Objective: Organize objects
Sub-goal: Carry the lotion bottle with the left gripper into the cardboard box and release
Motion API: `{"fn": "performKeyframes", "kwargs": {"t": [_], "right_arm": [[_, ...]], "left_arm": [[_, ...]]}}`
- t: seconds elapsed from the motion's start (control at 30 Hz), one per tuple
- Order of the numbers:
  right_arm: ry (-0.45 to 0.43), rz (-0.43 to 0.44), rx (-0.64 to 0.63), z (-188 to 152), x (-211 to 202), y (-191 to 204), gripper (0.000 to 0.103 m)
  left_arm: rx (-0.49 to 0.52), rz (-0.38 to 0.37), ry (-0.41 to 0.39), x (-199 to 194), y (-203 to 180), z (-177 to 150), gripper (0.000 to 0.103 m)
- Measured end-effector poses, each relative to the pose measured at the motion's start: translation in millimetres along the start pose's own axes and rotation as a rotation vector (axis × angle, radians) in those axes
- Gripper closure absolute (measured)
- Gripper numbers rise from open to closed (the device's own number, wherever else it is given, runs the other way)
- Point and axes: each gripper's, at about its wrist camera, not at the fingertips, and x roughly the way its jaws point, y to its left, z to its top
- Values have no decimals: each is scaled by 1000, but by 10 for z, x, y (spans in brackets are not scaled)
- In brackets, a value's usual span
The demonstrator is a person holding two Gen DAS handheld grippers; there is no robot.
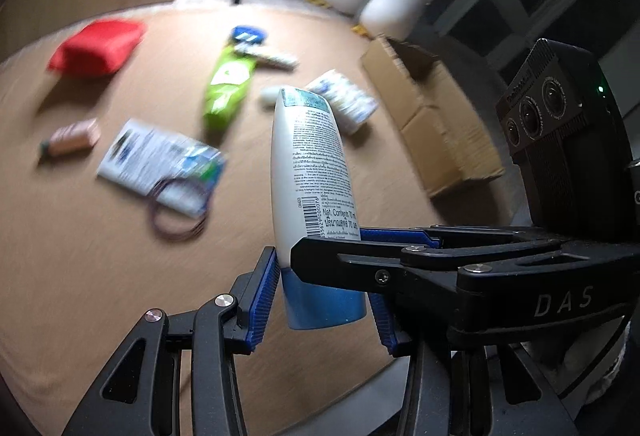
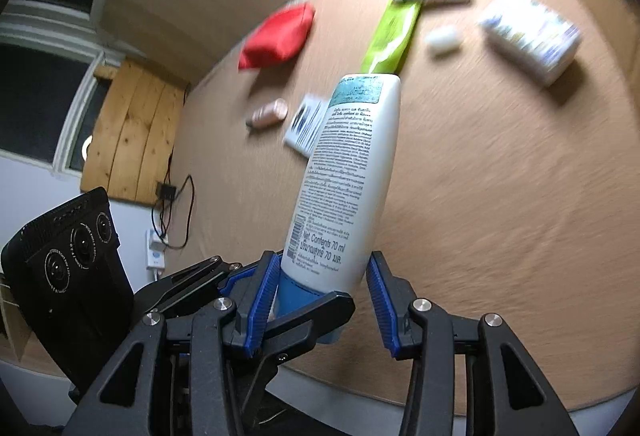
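Brown worktop (image 1: 100, 276) carrying, left to right, a red pouch (image 1: 96, 46), green packet (image 1: 226, 84) and cardboard box (image 1: 436, 116). Nearer, the left gripper (image 1: 326, 296) and right gripper (image 2: 324, 296) both clamp one white bottle (image 1: 308, 172), cap down, above the worktop.

Both grippers share one build. The left gripper (image 1: 324, 300) has black linkage arms with triangular cut-outs, joined by round silver pivot screws, and jaws faced with ribbed blue pads. The right gripper (image 2: 322, 300) has the same black arms, silver screws and blue pads. Seen from the left wrist, its arm bears raised letters "DAS" and a black camera block with three round lenses and a green light
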Motion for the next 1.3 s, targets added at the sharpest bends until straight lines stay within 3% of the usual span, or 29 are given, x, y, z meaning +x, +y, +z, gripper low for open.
{"fn": "performKeyframes", "kwargs": {"t": [0.47, 0.77, 0.9, 1.07, 1.3], "right_arm": [[-210, -139, 76, 378, -1275, -904, 61], [-265, -215, 120, 539, -1649, -1409, 60], [-286, -269, 124, 577, -1730, -1490, 54], [-306, -307, 116, 574, -1765, -1474, 41], [-315, -315, 68, 504, -1680, -1295, 40]], "left_arm": [[164, -114, -13, 787, -1329, 874, 56], [230, -124, 4, 1319, -1933, 1244, 56], [243, -80, 2, 1423, -2004, 1268, 43], [244, -48, -6, 1373, -1931, 1217, 42], [209, -10, -24, 1049, -1617, 1015, 42]]}}
